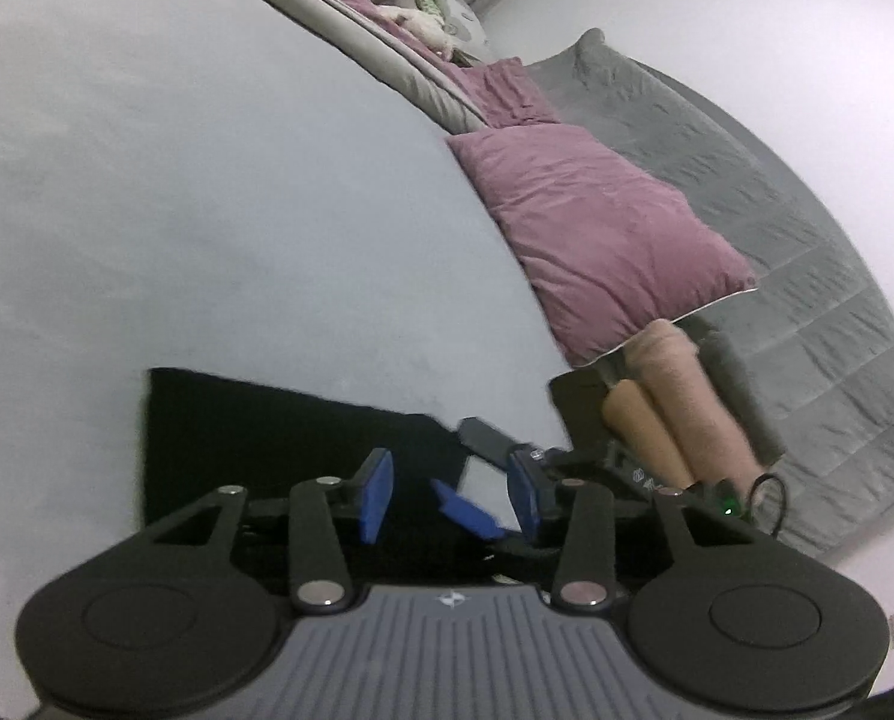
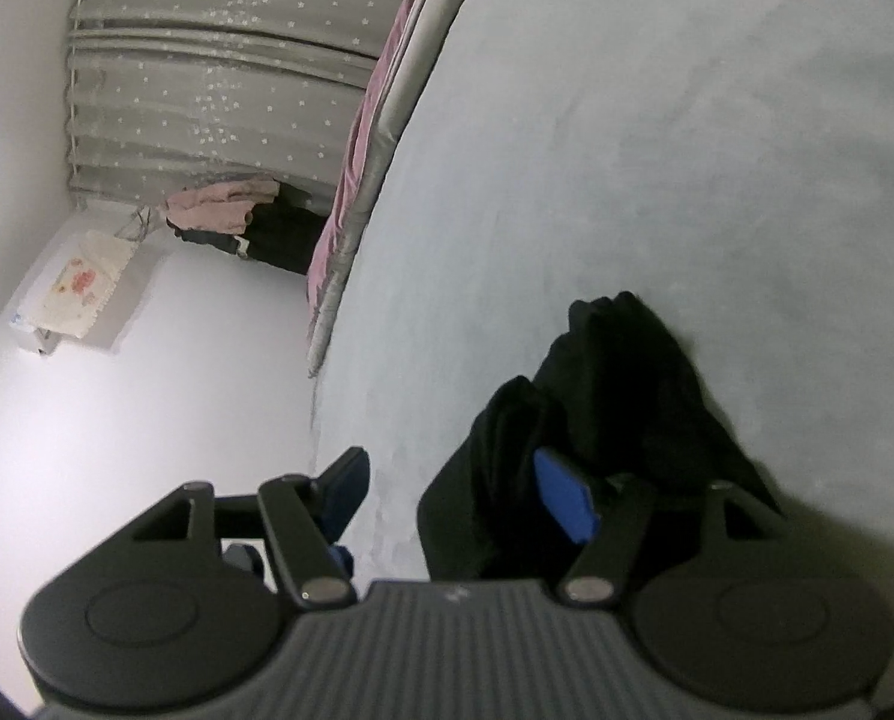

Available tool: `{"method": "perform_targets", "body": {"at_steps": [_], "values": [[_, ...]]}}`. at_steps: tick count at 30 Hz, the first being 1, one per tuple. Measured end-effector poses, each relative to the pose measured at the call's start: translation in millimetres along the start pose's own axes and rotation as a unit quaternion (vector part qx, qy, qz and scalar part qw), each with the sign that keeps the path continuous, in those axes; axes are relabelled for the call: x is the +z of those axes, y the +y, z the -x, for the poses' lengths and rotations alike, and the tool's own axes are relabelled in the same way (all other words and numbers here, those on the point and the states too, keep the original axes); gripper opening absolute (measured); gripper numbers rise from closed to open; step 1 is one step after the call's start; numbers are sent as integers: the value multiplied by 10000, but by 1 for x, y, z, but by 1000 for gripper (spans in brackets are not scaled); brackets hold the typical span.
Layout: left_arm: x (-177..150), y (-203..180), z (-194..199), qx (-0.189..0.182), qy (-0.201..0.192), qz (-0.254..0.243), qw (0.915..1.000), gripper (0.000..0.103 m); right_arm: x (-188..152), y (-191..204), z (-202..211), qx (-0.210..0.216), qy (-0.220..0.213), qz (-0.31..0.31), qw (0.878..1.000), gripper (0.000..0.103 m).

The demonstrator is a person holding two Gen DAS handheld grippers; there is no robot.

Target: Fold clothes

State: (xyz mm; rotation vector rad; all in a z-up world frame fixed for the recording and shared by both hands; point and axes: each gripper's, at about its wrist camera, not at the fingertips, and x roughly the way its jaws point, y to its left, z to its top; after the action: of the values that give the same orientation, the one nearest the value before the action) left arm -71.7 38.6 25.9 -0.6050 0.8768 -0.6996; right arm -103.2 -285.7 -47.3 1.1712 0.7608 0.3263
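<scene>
The black garment (image 1: 279, 438) lay flat on the pale grey bed sheet (image 1: 207, 210). My left gripper (image 1: 447, 498) hovered over its edge, jaws apart and empty. My right gripper (image 2: 459, 498) was likewise spread wide, one blue pad (image 2: 567, 498) against bunched cloth, nothing clamped. I judged that closing there could seize several layers and drag the garment askew. Only the left view showed the mauve pillow (image 1: 597, 234) and the other gripper; only the right showed the starred curtain (image 2: 219, 60) and the heaped folds.
</scene>
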Motion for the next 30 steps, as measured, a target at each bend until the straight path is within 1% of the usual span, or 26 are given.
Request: {"method": "perform_targets", "body": {"at_steps": [5,7,8,10,11,12,13,14,15,16,18,21,23,24,26,30], "values": [[-15,17,4,288,66,-24,9996,40,-11,11,1,-192,68,357,9992,59],[-21,19,4,417,36,-128,9990,40,-15,17,1,-313,112,607,9976,53],[-23,18,4,486,-1,-252,9985,40,-17,21,0,-396,137,753,9963,52],[-25,15,4,623,-74,-504,9968,40,-23,28,-1,-565,173,1045,9928,44],[-25,13,3,662,-131,-717,9951,41,-26,32,-2,-655,171,1190,9906,42],[-25,10,2,678,-163,-912,9934,41,-30,35,-2,-746,168,1335,9881,37],[-23,7,-1,706,-186,-1133,9909,41,-33,39,-3,-836,166,1479,9853,31],[-21,4,-4,734,-208,-1354,9878,41,-36,43,-3,-925,164,1623,9823,28],[-19,1,-8,770,-217,-1592,9840,41,-38,46,-3,-997,152,1742,9795,21],[-15,-1,-11,785,-232,-1803,9802,41,-40,48,-1,-1053,130,1839,9772,18],[-9,0,-17,781,-283,-2033,9756,41,-43,54,1,-1089,68,1988,9739,15],[-5,7,-23,698,-406,-2137,9736,41,-48,61,11,-1059,-52,2120,9715,13],[-6,13,-24,625,-489,-2047,9756,41,-49,64,18,-1024,-147,2184,9704,12],[-6,16,-25,584,-490,-1959,9776,41,-50,66,22,-1007,-194,2217,9697,12],[-4,17,-29,513,-475,-1916,9790,41,-51,70,29,-971,-289,2281,9684,12],[-3,12,-35,456,-492,-2031,9769,41,-52,75,43,-921,-464,2372,9660,12]]}}
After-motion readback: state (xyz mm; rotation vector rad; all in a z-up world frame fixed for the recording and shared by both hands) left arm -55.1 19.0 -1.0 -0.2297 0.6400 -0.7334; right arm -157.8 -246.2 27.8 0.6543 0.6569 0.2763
